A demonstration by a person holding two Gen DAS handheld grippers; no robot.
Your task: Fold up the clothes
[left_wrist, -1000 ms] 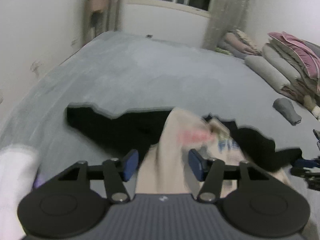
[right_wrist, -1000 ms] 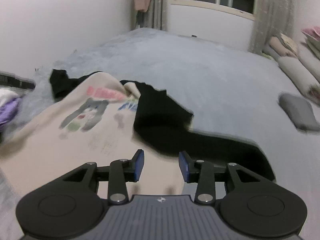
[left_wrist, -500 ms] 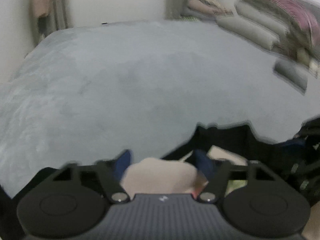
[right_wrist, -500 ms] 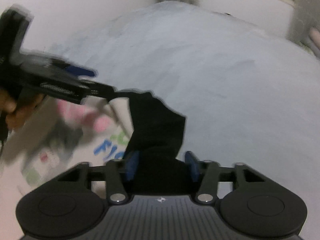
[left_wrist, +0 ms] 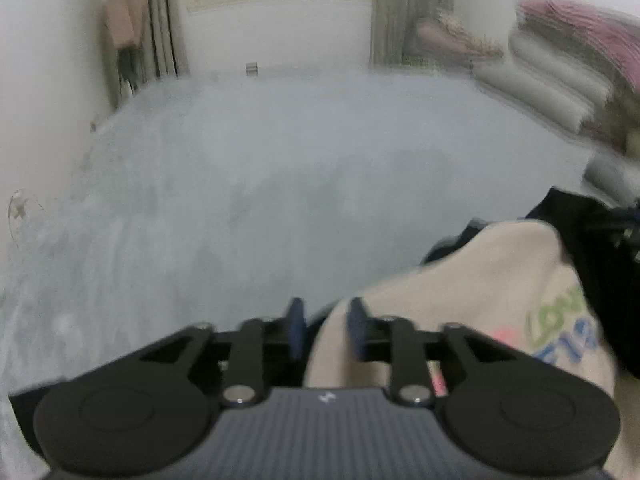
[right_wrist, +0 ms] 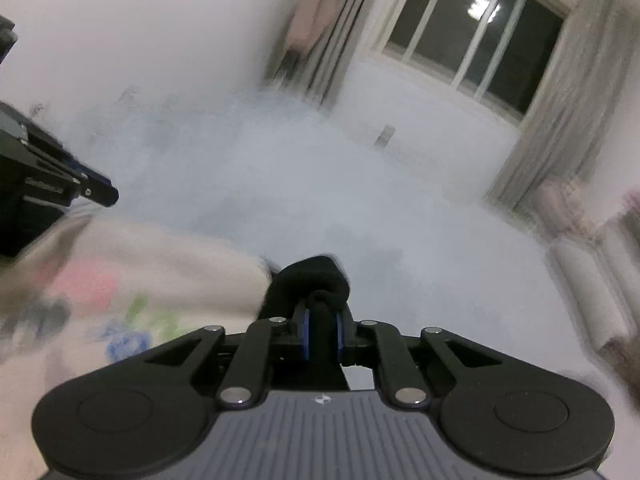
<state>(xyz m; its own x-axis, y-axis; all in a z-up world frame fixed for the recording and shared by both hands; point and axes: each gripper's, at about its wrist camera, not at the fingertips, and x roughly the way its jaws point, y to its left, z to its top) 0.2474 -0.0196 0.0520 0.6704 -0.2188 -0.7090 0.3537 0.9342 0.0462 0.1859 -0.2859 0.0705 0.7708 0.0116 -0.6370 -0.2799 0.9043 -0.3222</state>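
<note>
Pale grey-blue plush bedspread (left_wrist: 248,184) filling most of both views, blurred. Dark window (right_wrist: 472,36) with grey curtains behind; stacked pillows and folded pink and grey bedding (left_wrist: 568,68) piled at the far right. Left gripper (left_wrist: 325,330) clenched on an edge of the cream sweatshirt with black sleeves and a coloured cartoon print (left_wrist: 496,304), cream cloth pinched between the blue pads. Right gripper (right_wrist: 321,330) closing tight, with a bunched black cuff (right_wrist: 316,280) of the same garment between the pads. Garment held between both tools just over the bedspread, print side showing.
</note>
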